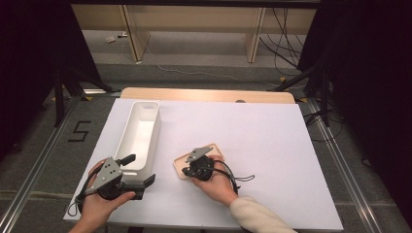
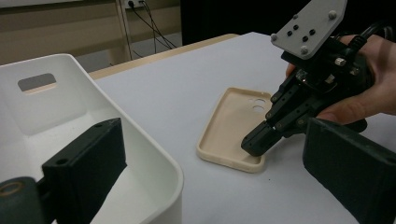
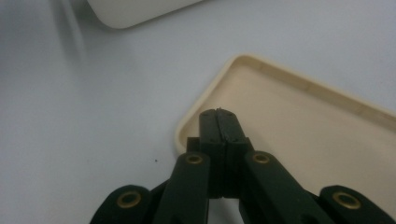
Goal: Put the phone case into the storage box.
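Phone case [image 3: 299, 135] lies under the closed right claw [image 3: 218, 112], tips at its near rim; left claw [image 2: 210, 177] gapes beside bin [image 2: 154, 163].

The white table top [image 1: 252, 141] is left bare to the right of and beyond the phone case [image 1: 210, 151]. The left side is taken up by a long white bin [image 1: 141, 133]; a narrow open strip is left between bin and case.

White oblong bin [image 1: 140, 133] on the white tabletop [image 1: 262, 141], floor cables [image 1: 286, 36] beyond.
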